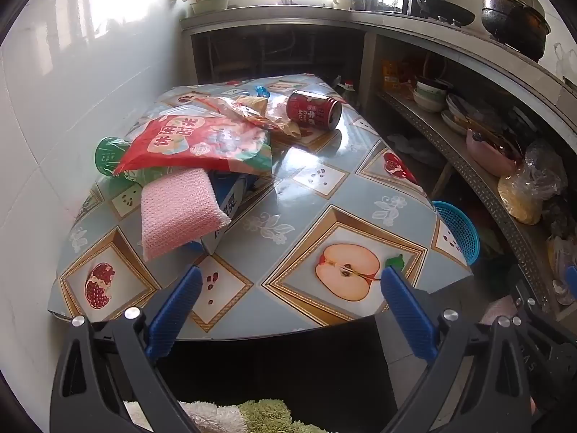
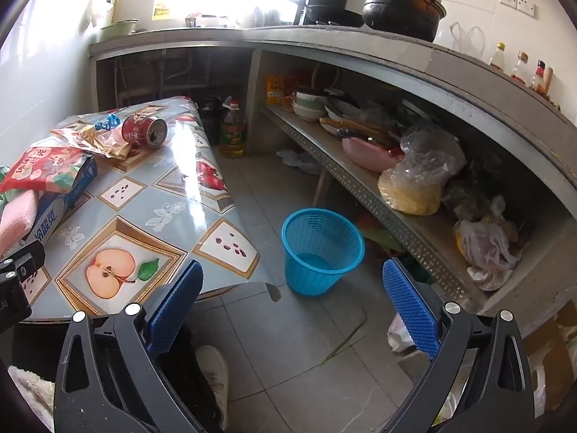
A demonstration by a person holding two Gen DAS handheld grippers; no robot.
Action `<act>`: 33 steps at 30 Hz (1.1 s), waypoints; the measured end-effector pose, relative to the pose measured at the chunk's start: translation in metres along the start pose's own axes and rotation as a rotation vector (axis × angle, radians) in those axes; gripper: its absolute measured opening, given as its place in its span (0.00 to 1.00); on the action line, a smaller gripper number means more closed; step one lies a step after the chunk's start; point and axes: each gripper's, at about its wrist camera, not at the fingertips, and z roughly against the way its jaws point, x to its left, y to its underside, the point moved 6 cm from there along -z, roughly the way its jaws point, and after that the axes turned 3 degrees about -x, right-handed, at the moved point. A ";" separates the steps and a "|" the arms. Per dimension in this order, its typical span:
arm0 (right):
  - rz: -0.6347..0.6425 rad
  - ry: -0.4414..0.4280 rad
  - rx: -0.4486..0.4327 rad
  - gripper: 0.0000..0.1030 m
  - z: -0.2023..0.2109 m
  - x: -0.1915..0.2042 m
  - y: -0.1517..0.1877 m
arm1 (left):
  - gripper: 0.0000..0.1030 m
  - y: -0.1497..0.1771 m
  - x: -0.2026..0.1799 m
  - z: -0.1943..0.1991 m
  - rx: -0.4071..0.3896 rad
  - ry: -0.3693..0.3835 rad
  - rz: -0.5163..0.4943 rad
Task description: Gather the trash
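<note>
**Trash on desk, both tongs spread and empty**

While poised over the near edge of the desk, left tongs spread wide, nothing between the blue pads. Right tongs likewise spread wide and empty, aimed down over the tiled floor toward the blue basket beside the desk. Trash heaped at the far left of the desk: red snack bag atop a blue box, pink sponge leaning against the box, green lid behind. Crumpled wrappers farther back, touching a red can lying on its side.
</note>
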 end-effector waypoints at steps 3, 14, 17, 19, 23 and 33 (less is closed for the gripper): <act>0.000 -0.001 0.003 0.93 0.000 0.000 0.000 | 0.95 0.000 0.000 0.000 -0.002 -0.002 0.000; 0.004 0.004 -0.005 0.93 0.004 0.001 0.000 | 0.95 -0.001 0.002 0.000 -0.009 -0.007 0.003; 0.006 0.005 -0.007 0.93 0.003 0.002 -0.001 | 0.95 -0.001 0.003 0.000 -0.011 -0.007 0.003; 0.007 0.006 -0.009 0.93 0.005 0.004 -0.003 | 0.95 -0.002 0.004 0.002 -0.014 -0.007 0.006; 0.008 0.003 -0.014 0.93 0.005 0.005 -0.003 | 0.95 -0.002 0.006 0.003 -0.015 -0.011 0.008; 0.015 0.005 -0.017 0.93 0.006 0.006 -0.004 | 0.95 -0.003 0.008 0.002 -0.014 -0.013 0.009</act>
